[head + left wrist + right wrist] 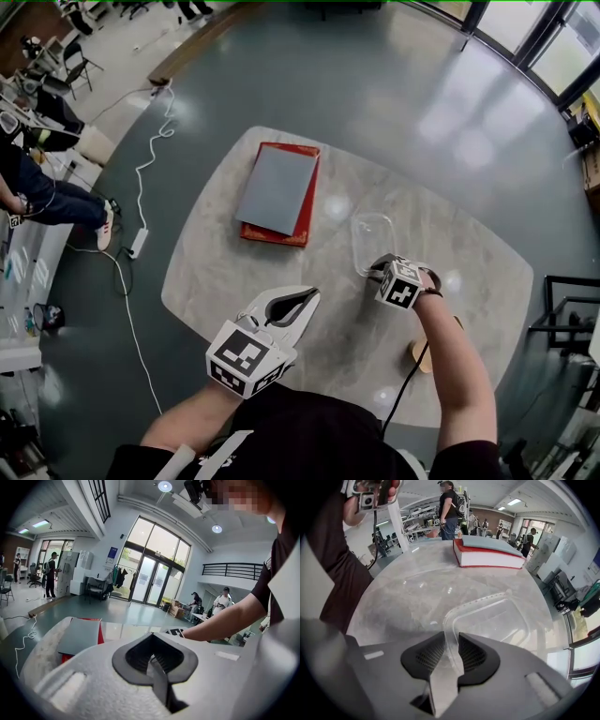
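On marble table, glossy grey floor, right tool pinching clear container rim, left tool closed, empty

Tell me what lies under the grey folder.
A red book lies under the grey folder. Its red edges show round the folder, and its white pages show in the right gripper view. Most of its cover is hidden, as is the table beneath it.
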{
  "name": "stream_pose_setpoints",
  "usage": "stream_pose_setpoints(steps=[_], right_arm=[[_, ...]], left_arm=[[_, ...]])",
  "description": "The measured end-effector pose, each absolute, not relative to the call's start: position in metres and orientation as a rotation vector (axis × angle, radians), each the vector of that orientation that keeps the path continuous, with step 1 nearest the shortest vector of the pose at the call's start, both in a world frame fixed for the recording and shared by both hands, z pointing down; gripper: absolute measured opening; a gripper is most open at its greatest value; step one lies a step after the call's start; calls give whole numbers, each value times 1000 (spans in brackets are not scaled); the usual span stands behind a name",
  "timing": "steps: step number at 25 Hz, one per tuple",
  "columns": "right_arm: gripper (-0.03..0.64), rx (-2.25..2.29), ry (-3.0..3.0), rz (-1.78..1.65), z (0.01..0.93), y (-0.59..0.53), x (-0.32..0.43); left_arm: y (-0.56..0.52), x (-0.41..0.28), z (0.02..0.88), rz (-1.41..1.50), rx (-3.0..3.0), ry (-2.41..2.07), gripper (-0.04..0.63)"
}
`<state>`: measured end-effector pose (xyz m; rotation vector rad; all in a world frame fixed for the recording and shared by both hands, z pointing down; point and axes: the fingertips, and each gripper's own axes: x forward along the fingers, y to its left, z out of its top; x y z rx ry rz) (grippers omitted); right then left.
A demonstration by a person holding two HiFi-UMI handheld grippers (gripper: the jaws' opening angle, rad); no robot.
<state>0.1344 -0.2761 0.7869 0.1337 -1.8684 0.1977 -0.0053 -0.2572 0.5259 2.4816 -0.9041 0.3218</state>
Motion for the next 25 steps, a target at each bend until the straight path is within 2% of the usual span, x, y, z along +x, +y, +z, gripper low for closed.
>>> stream_pose_setpoints(steps=[9, 14, 25], right_arm=[[71, 281, -1904, 388, 782, -267, 124], [66, 314, -1899, 376, 773, -247, 113], [63, 628, -2071, 472, 681, -232, 87]], left_arm=[[-250, -24, 512, 279, 2488, -929, 3], [-240, -42, 502, 260, 2510, -932, 3], [-215, -73, 479, 206, 2577, -862, 3]])
